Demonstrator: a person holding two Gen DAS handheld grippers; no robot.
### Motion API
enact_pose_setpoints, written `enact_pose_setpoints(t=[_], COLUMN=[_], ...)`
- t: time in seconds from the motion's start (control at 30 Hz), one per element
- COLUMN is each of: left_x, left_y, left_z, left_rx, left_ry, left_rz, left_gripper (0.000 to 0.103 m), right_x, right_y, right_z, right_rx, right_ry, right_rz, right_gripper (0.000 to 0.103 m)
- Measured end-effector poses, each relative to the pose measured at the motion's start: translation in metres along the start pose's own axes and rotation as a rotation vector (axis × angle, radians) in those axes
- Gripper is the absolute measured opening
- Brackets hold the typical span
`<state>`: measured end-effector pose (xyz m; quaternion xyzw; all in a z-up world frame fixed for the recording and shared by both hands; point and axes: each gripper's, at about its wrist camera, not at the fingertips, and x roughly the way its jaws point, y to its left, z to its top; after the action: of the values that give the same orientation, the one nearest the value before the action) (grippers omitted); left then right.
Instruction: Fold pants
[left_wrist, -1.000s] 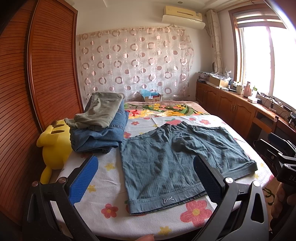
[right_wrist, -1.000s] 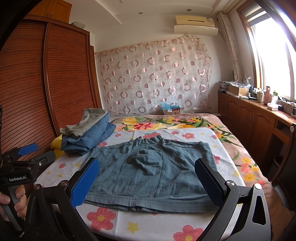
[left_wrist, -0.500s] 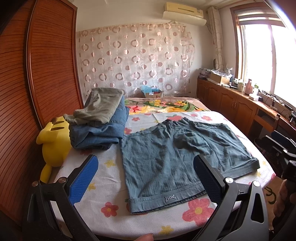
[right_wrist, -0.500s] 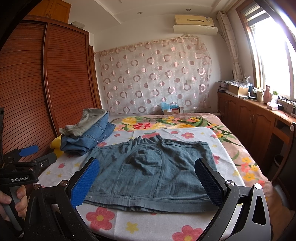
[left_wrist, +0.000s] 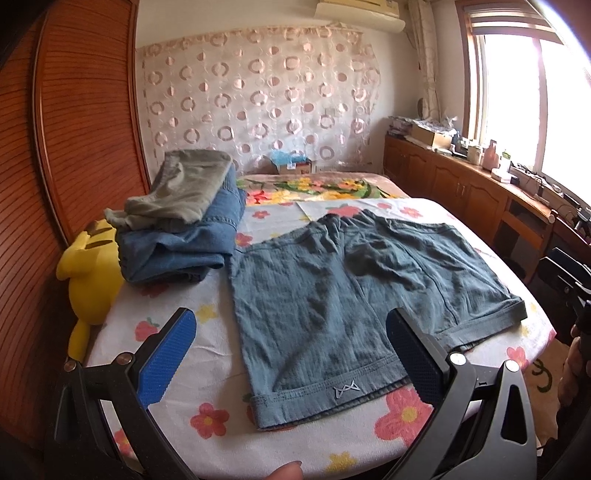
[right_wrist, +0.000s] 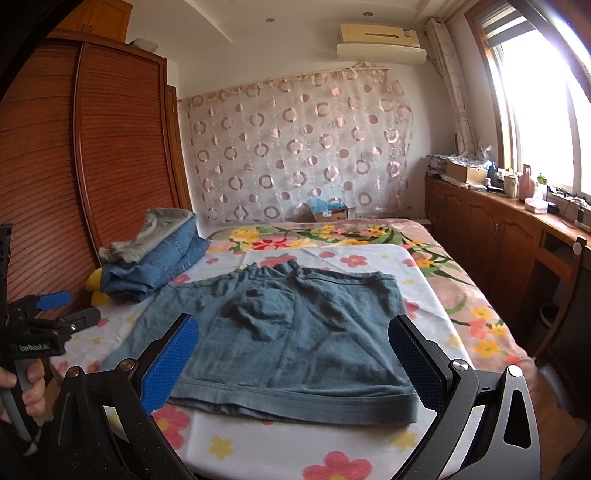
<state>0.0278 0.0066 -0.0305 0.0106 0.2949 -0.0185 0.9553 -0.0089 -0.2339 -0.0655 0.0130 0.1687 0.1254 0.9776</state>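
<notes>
Grey-blue shorts (left_wrist: 332, 295) lie spread flat on the flowered sheet of the bed (left_wrist: 221, 354), waistband far, leg hems near; they also show in the right wrist view (right_wrist: 280, 339). My left gripper (left_wrist: 288, 347) is open and empty, above the near left leg hem. My right gripper (right_wrist: 291, 358) is open and empty, above the near right leg hem. The left gripper also shows at the left edge of the right wrist view (right_wrist: 55, 310), and part of the right one at the right edge of the left wrist view (left_wrist: 565, 273).
A pile of folded jeans and khaki pants (left_wrist: 184, 221) sits at the bed's far left, beside a yellow plush toy (left_wrist: 92, 273). A wooden wardrobe (left_wrist: 74, 147) runs along the left. Wooden cabinets (left_wrist: 480, 199) stand under the window on the right.
Both grippers have moved forward and lower toward the near hems of the shorts. The shorts lie unchanged.
</notes>
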Motion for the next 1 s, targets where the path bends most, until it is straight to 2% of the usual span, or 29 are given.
enact_pose_setpoints(t=[0.47,0.57,0.63,0.87,0.93,1.0], left_x=[0.032,0.038,0.043,0.061,0.066,0.069], left_y=[0.008,0.011,0.014,0.019,0.020,0.021], left_z=[-0.019,-0.024,-0.028,-0.040,-0.043,-0.046], left_rx=[0.006,-0.003,-0.004,-0.013,-0.012,-0.010], left_ry=[0.083,0.105,0.120,0.182,0.199,0.214], left_rz=[-0.035,-0.035,-0.029,-0.028,-0.024,-0.018], left_gripper=[0.103,0.103,0.103,0.103,0.103,0.103], right_x=[0.007,0.008,0.011,0.011,0.011,0.010], right_y=[-0.017,-0.019,-0.020,-0.022,-0.023,-0.023], right_z=[0.001,0.002,0.002,0.005,0.008,0.012], right_rx=[-0.009,-0.006,-0.002,0.016,0.020,0.020], right_ry=[0.119,0.151,0.184,0.271,0.288,0.304], right_rz=[-0.053,-0.063,-0.066,-0.070,-0.066,-0.071], right_gripper=[0.099,0.094,0.086,0.076,0.067,0.064])
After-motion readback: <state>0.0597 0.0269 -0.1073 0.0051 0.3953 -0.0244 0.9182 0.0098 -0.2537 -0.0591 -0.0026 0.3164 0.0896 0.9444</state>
